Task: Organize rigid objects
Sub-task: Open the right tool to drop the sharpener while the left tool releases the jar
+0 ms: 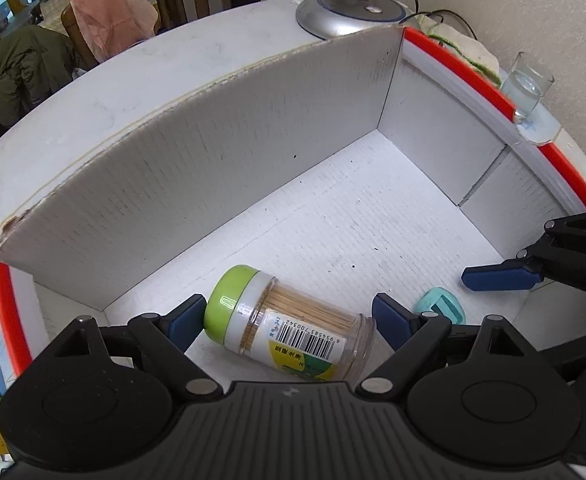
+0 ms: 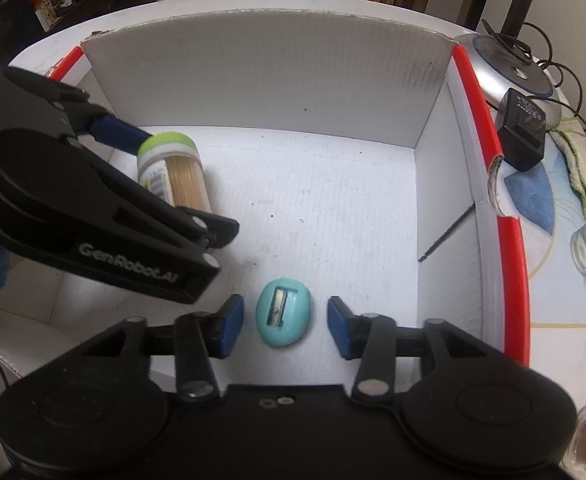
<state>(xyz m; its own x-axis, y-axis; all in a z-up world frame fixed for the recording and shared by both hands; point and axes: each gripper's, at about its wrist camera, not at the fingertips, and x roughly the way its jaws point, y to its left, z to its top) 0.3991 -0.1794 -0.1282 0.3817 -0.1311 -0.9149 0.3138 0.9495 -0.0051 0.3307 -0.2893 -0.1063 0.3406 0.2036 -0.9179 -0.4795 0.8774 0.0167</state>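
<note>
A clear toothpick jar with a green lid (image 1: 289, 326) lies on its side on the floor of a white cardboard box (image 1: 197, 184). My left gripper (image 1: 289, 320) is open, its blue pads on either side of the jar, gaps showing. The jar also shows in the right wrist view (image 2: 179, 168). A teal egg-shaped pencil sharpener (image 2: 284, 312) lies on the box floor (image 2: 333, 208). My right gripper (image 2: 284, 326) is open with the sharpener between its pads, not touching. The sharpener also shows in the left wrist view (image 1: 441, 309).
The box has red-edged rims (image 2: 513, 264) and stands on a white round table (image 1: 133, 80). A glass of water (image 1: 527, 88), a silver lamp base with cables (image 1: 345, 10) and a black power adapter (image 2: 523, 136) stand beside the box. Chairs stand beyond the table.
</note>
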